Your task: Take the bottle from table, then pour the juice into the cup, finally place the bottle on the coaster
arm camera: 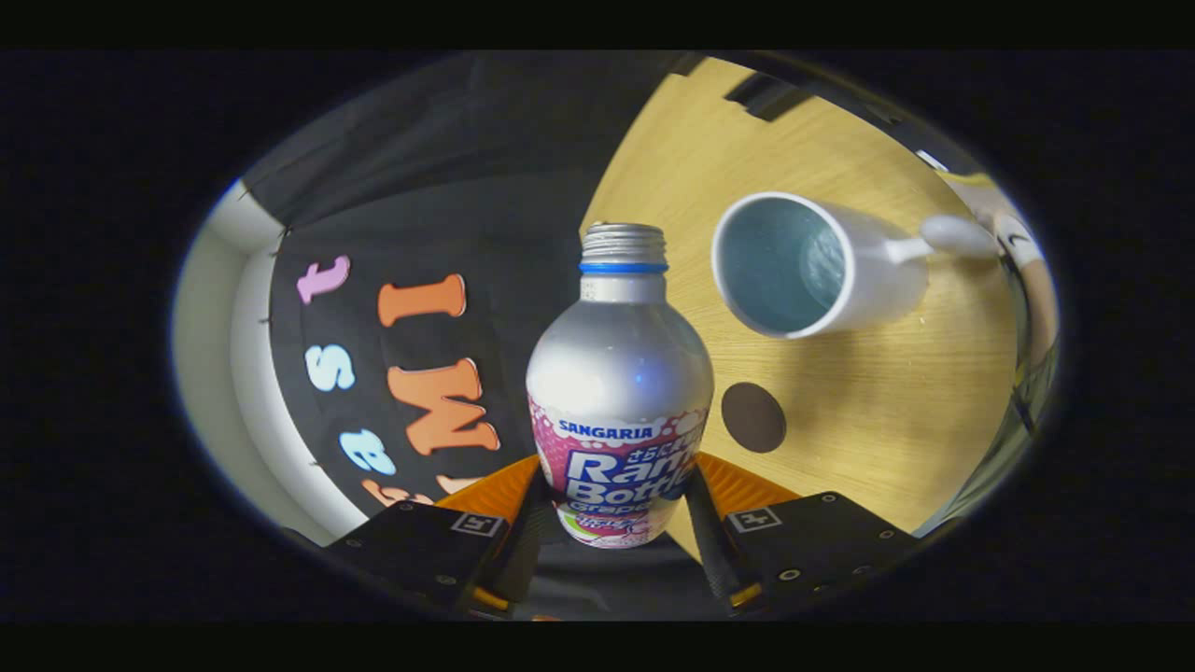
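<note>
Gripper [611, 523] rolled sideways, fingers clamping bottle [618, 392] beside cup [812, 266].

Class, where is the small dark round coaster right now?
In the gripper view, the small dark round coaster lies flat on the wooden table, beside the silver bottle clamped between the fingers, nearer than the white cup.

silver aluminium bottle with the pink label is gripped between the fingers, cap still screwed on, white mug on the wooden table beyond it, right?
Not quite: the silver aluminium bottle with the pink label has no cap on; the gripper view shows its bare threaded neck open. The rest holds: the gripper is shut on it with a finger on each side, and the white mug sits on the wooden table beyond.
</note>
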